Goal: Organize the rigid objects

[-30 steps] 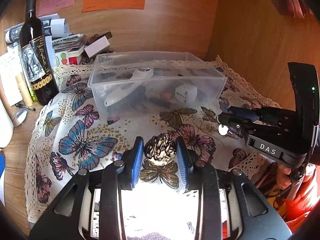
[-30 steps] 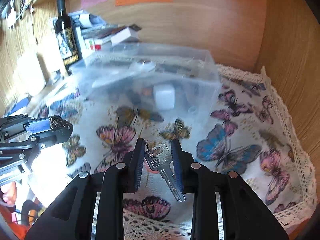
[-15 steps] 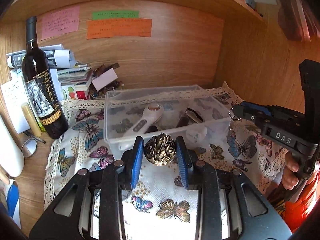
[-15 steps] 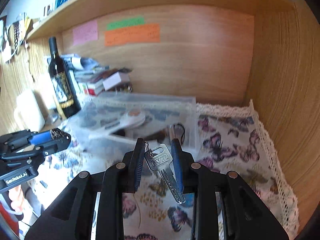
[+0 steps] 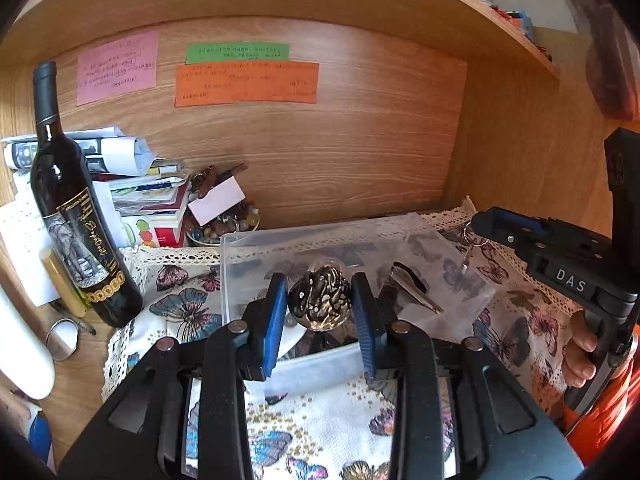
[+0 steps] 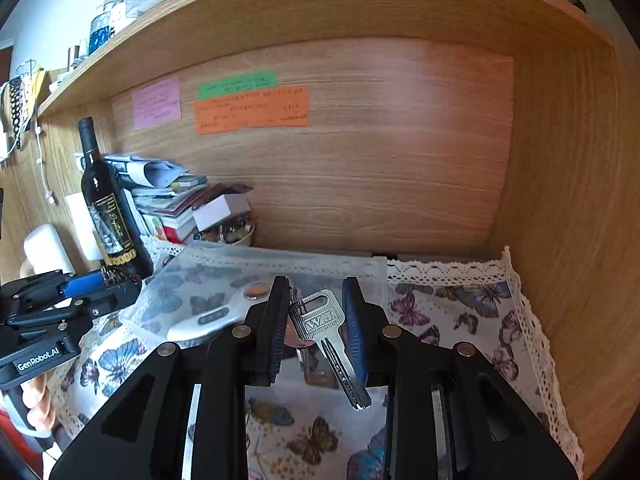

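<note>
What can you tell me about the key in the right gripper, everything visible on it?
The key is silver metal, with a flat squarish head stamped with letters that look like WJ and a slotted hole at the top, where a small ring hangs. Its long grooved blade angles down and to the right, tip hanging free. The right gripper is shut on its head, blue-padded fingers pinching its faces. It hangs above the clear plastic box, touching nothing else.

Silver key (image 6: 320, 320) clamped in the right tongs (image 6: 316, 324) above a clear plastic box (image 6: 224, 280) on butterfly cloth (image 6: 452, 308)
</note>
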Motion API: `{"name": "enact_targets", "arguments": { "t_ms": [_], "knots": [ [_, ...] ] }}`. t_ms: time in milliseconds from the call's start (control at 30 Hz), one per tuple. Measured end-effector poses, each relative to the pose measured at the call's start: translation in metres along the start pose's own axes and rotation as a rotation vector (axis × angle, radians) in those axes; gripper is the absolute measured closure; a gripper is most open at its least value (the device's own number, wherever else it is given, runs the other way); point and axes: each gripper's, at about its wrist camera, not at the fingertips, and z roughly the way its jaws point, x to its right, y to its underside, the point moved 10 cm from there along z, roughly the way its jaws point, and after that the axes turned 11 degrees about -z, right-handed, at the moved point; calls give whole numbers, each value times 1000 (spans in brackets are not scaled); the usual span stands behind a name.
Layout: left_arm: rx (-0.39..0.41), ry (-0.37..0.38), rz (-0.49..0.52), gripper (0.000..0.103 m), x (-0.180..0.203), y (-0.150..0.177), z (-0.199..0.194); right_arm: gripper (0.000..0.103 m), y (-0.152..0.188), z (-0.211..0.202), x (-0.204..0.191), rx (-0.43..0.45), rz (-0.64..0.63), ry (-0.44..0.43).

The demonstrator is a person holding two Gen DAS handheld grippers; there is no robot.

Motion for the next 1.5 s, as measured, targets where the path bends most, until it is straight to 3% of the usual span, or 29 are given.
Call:
{"name": "enact_targets", "arguments": {
  "t_ms": [167, 533, 767, 900, 1233, 1400, 1500],
  "knots": [
    [-42, 6, -1, 71, 0, 3, 22, 78, 0, 13, 2, -13, 0, -5],
    [-157, 20, 9, 71, 7, 26, 68, 78, 32, 61, -3, -151, -1, -51],
    [-185, 27, 5, 71, 6, 37, 80, 78, 46, 78, -11, -215, -23, -73],
    [-182, 23, 3, 71, 5, 37, 79, 77, 49, 80, -16, -231, -58, -63],
    [-139, 9, -9, 57, 3, 30, 58, 74, 43, 67, -25, -211, -77, -79],
    [-52, -5, -9, 41, 4, 16, 27, 64, 24, 37, -23, -129, -72, -65],
    [13, -20, -4, 30, 4, 7, 5, 50, 13, 17, -23, -77, -67, -55]
  ]
}}
